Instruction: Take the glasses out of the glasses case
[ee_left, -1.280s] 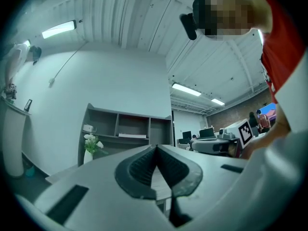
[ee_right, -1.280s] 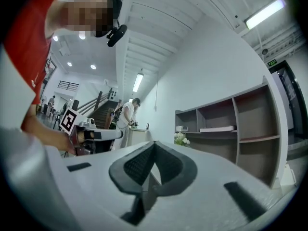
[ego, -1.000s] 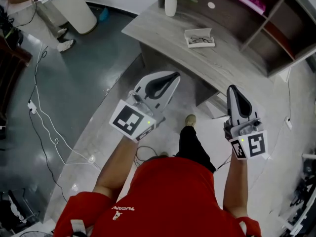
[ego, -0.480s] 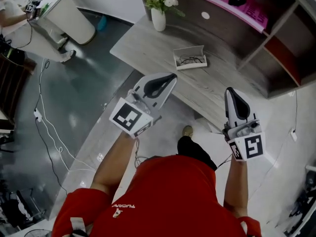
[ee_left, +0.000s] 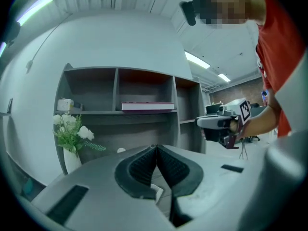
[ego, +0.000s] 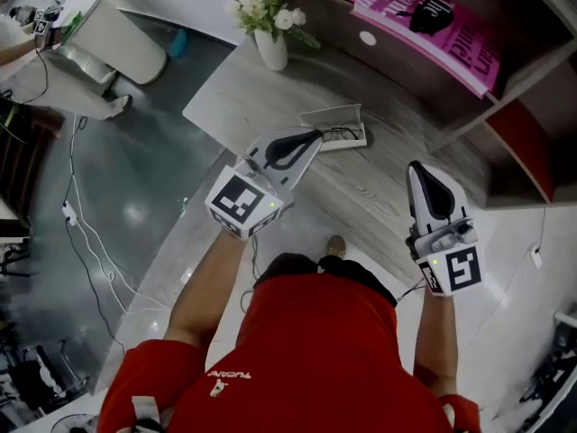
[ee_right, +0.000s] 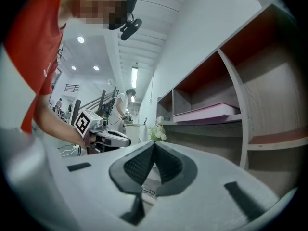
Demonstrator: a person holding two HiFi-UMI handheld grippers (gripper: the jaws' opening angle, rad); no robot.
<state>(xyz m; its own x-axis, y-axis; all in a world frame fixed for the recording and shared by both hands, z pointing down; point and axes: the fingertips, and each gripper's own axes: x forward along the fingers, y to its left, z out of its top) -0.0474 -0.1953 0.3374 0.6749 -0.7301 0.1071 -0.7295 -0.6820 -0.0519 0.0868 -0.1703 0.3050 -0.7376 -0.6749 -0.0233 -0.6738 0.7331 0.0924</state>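
Left hand-held gripper clenched empty, over desk edge near glasses case; right hand-held gripper likewise, apart.

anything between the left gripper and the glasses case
Nothing visible. The shut left gripper points at the open glasses case on the desk, glasses showing inside. The vase stands well off to the side.

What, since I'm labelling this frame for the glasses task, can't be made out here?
- Glasses: head view, only thin dark lines; the left tool covers part of the case.
- Case, left gripper view: nearly all hidden behind the tool's own shut jaws.
- Book title, head view: partly covered by a dark thing, too small to name.
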